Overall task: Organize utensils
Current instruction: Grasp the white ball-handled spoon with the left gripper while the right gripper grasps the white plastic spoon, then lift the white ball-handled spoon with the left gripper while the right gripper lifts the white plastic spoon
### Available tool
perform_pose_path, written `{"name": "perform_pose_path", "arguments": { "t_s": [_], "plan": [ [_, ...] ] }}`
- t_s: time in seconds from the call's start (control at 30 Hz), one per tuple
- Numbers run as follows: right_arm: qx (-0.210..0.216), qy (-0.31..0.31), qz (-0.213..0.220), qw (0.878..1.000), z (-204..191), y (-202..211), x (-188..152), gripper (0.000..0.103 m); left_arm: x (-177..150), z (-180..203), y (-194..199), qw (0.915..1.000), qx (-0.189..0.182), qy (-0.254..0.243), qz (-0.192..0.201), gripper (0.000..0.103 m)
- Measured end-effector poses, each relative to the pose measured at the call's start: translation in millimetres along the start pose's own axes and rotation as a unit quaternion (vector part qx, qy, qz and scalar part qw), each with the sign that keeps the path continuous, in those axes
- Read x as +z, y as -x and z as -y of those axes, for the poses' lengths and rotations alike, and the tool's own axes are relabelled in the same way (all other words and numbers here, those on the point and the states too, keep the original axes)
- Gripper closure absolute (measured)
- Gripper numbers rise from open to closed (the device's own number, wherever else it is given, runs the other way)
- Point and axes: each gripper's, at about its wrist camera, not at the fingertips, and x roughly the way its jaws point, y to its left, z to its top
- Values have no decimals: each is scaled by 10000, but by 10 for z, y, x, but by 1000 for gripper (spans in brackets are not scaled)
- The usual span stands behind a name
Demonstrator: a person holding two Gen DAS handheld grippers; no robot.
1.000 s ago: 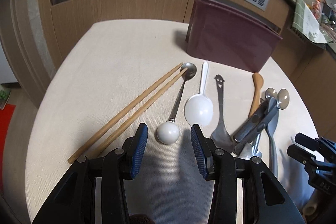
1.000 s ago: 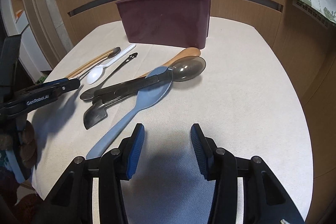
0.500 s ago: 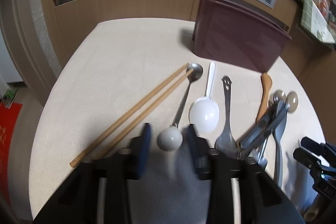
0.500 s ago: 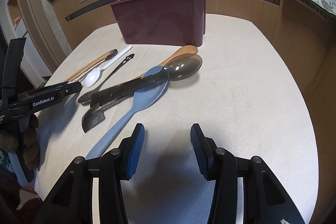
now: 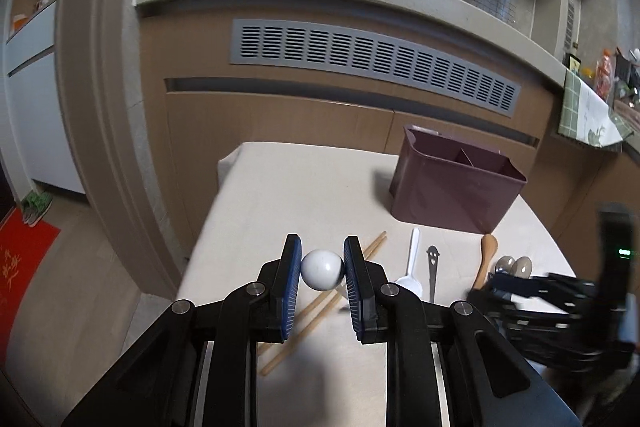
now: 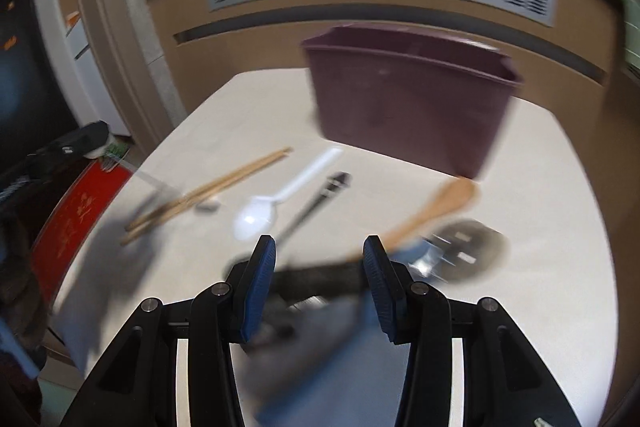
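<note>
The left tongs point(image 5: 322, 269) are clamped on the white ball point(image 5: 322, 270) at the end of a metal spoon. The ball sits up off the surface point(image 5: 280, 195), so the spoon looks picked up. Its bowl end is hidden behind the tongs.

The purple bin point(image 5: 456, 187) stands near the far right corner of the surface. It has walls inside that split it into parts. The chopsticks point(image 5: 320, 307) lie just below the tongs. The white plastic spoon point(image 5: 412, 263), the dark metal spoon point(image 5: 432, 267) and the wooden spoon point(image 5: 484, 259) lie in a row in front of the bin.

The right tongs point(image 6: 319, 267) are apart, with a wide gap. They hang low over the pile of dark and blue tools point(image 6: 320, 279) near the right edge. This view is very blurry, so I cannot tell if they touch anything yet.

The step in hand is carrying the ball spoon to the bin. Next, the left tongs should probably go over one part of the bin, tip the spoon to point down, and let go. The right tongs likely need to close on one tool from the pile.
</note>
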Motion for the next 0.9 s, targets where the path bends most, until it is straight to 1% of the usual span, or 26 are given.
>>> {"name": "perform_pose_path", "arguments": {
  "t_s": [0.07,0.1,0.17,0.2,0.27,0.33,0.37,0.4,0.43,0.53,0.6,0.73,0.8,0.9],
  "plan": [
    [178,34,-124,9998,-141,-188,96,63,-7,-19,31,10000,2,29,27,81],
    [239,11,-185,9995,-193,-278,142,65,-15,-29,46,10000,-9,30,49,81],
    [297,-131,-310,9990,-290,-478,240,68,-31,-45,77,10000,-36,39,61,81],
    [277,-185,-355,9988,-310,-543,275,71,-44,-58,98,10000,-36,40,64,81],
    [-26,-295,-481,9984,-341,-776,376,74,-52,-79,130,10000,-49,48,59,81],
    [-181,-258,-667,9973,-348,-893,391,74,-61,-107,164,9999,-83,77,54,81],
    [-178,-212,-643,9975,-352,-862,389,75,-67,-121,183,9999,-104,84,51,81],
    [-141,-48,-755,9970,-359,-823,361,75,-73,-131,196,9999,-127,91,50,81],
    [-74,134,-853,9962,-343,-761,304,76,-81,-141,205,9998,-152,112,50,81],
    [61,521,-951,9941,-211,-568,128,77,-102,-135,203,9995,-271,186,18,81],
    [191,676,-877,9937,-46,-390,14,76,-110,-107,195,9990,-386,227,4,81],
    [-57,639,-910,9938,200,-297,14,76,-119,-9,184,9985,-530,132,-17,81],
    [-16,441,-865,9953,294,-280,79,75,-125,19,185,9984,-549,90,-42,81],
    [149,302,-650,9973,345,-281,201,75,-117,35,178,9984,-547,93,-64,81]
  ]
}}
